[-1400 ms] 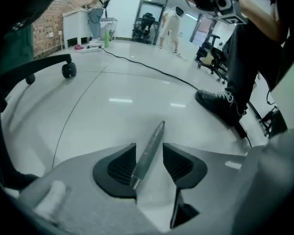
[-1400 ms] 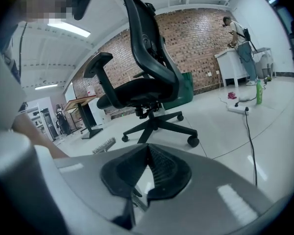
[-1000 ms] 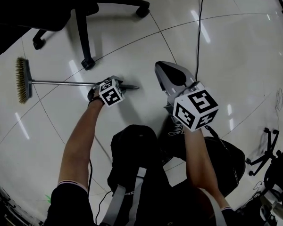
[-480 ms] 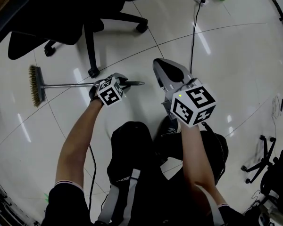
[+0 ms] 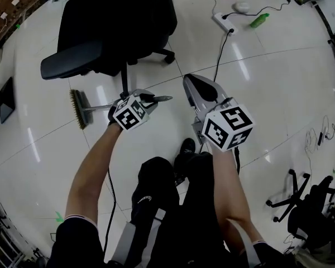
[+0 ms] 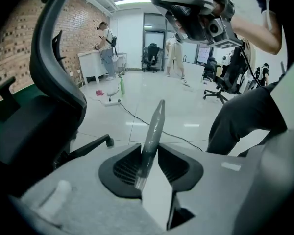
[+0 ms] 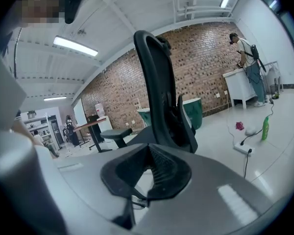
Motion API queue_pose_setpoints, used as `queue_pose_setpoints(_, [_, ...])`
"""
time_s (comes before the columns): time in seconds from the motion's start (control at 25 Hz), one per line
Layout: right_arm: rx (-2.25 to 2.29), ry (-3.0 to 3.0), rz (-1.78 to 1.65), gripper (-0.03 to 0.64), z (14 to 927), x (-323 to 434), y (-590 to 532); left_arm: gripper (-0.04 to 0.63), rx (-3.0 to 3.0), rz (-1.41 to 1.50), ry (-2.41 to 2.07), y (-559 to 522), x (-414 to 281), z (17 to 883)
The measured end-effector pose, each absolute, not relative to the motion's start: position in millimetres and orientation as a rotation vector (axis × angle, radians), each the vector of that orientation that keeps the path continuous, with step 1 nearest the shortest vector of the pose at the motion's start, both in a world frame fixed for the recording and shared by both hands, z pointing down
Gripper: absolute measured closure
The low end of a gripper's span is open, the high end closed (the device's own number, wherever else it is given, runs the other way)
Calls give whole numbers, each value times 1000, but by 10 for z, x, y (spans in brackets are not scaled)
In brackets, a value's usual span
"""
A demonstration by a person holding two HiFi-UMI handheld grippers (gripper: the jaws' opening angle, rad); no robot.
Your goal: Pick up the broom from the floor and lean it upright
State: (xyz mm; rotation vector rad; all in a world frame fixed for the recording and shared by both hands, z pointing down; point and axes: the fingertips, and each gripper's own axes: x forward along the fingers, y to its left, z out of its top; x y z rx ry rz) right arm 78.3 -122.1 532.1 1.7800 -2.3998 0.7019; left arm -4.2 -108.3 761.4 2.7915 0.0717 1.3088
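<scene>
Now the left gripper [image 5: 147, 99], jaws just closing, is pinching the broom [image 5: 95, 107] near its tip, and the stick is running left to the brush at centre left. The right gripper [image 5: 198, 88], pressed together and empty, is hanging just right of the tip.

readable text: none | left cube [image 5: 128, 115] on left gripper [image 5: 151, 99]: black-and-white square marker patterns only, not letters or digits | right cube [image 5: 228, 128] on right gripper [image 5: 191, 82]: same kind of patterns | trousers [image 5: 156, 177]: small white print, too small to read
</scene>
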Motion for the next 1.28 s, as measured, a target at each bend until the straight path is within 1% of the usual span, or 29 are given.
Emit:
queue_pose_setpoints(0.28, [1690,-2454,680,614,4125,717,-1367,491,2746,1272,-78,-1105,-166,6493])
queue_pose_setpoints(0.52, [1562,-2488,704,614,3538,728,-1375,497,2700,1205,-357,-1292,-248,5613])
queue_pose_setpoints(0.72, [1522,-2554,688,614,3096,789,-1414,502,2614,1160,-640,-1525,-432,5154])
queue_pose_setpoints(1.0, [1482,-2597,683,614,2888,955,-1544,505,2421,1033,-996,-1775,-544,4721])
queue_pose_setpoints(1.28, [1395,-2605,700,614,2926,843,-1788,503,2285,919,-1172,-2078,-535,4648])
